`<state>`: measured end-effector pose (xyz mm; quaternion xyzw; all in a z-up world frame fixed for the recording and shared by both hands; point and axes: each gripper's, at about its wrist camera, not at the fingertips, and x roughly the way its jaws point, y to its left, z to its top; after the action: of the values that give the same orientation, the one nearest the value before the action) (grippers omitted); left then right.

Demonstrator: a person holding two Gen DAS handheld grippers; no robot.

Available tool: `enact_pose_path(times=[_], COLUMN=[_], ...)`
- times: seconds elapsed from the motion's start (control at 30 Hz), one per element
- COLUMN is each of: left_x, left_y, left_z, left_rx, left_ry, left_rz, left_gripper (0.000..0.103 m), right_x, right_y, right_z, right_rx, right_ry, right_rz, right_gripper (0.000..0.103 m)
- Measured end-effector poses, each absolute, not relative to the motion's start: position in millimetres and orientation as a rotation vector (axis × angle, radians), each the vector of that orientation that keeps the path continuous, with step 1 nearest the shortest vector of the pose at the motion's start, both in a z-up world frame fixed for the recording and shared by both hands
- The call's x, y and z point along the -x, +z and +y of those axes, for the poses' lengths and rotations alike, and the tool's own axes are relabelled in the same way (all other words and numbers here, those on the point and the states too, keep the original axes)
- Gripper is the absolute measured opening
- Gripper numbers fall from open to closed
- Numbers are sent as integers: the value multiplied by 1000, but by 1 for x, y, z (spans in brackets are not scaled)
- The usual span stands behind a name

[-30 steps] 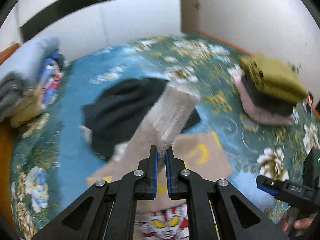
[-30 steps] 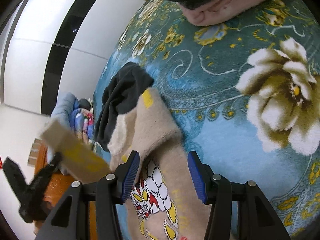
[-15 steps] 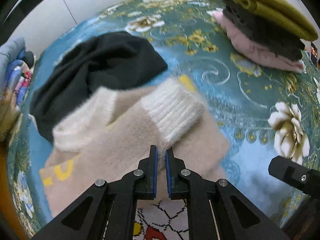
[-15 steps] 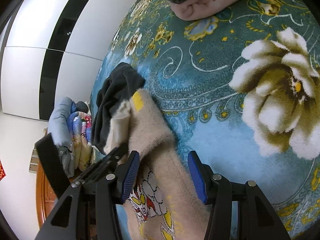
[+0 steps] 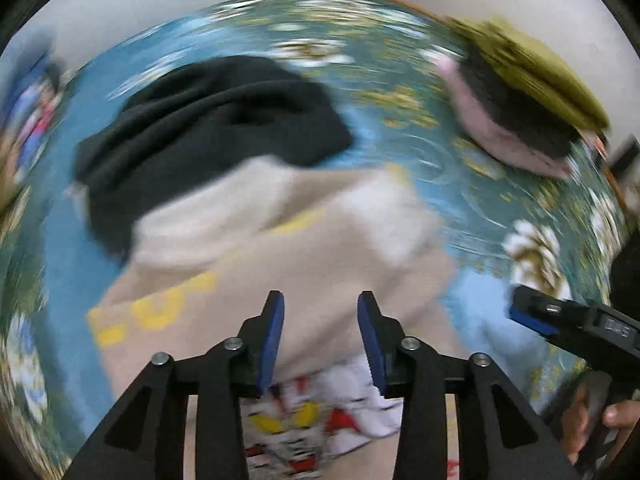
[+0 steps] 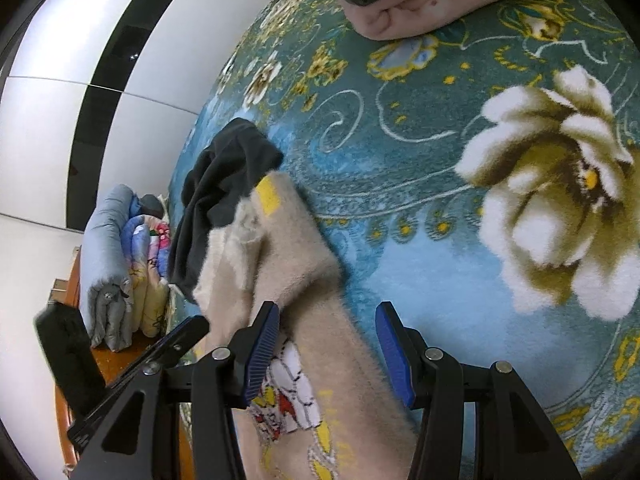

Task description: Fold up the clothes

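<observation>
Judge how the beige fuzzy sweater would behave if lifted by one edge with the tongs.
The beige sweater would probably sag limply: it lies in soft folds on the blanket. Its fluffy pile suggests decent grip, not slipperiness. It looks thick, so a lifted edge may drag the remainder along.

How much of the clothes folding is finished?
Done: a folded stack, olive-green knit on dark grey on pink, sits on the teal flowered blanket. In hand: the fuzzy beige sweater with the cartoon print has both sleeves laid across its body; the left gripper and right gripper are open above it, gripping nothing. Left: finishing that sweater, then the crumpled black garment.
</observation>
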<state>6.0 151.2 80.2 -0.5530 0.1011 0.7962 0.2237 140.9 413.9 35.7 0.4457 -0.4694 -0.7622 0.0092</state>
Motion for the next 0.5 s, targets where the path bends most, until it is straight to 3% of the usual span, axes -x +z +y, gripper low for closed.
enact_pose_path(times=[0.23, 0.5], left_x=[20, 19], left_y=[52, 44], left_z=[42, 24], left_rx=[1793, 1831], left_ry=[2322, 2315], left_rz=[23, -23], left_gripper=[41, 41], right_x=[-98, -55], right_y=[49, 25], right_z=[377, 376], right_rx=[-1368, -1435], right_ry=[-2303, -2204], right_rz=[-1328, -1453], right_gripper=[54, 54])
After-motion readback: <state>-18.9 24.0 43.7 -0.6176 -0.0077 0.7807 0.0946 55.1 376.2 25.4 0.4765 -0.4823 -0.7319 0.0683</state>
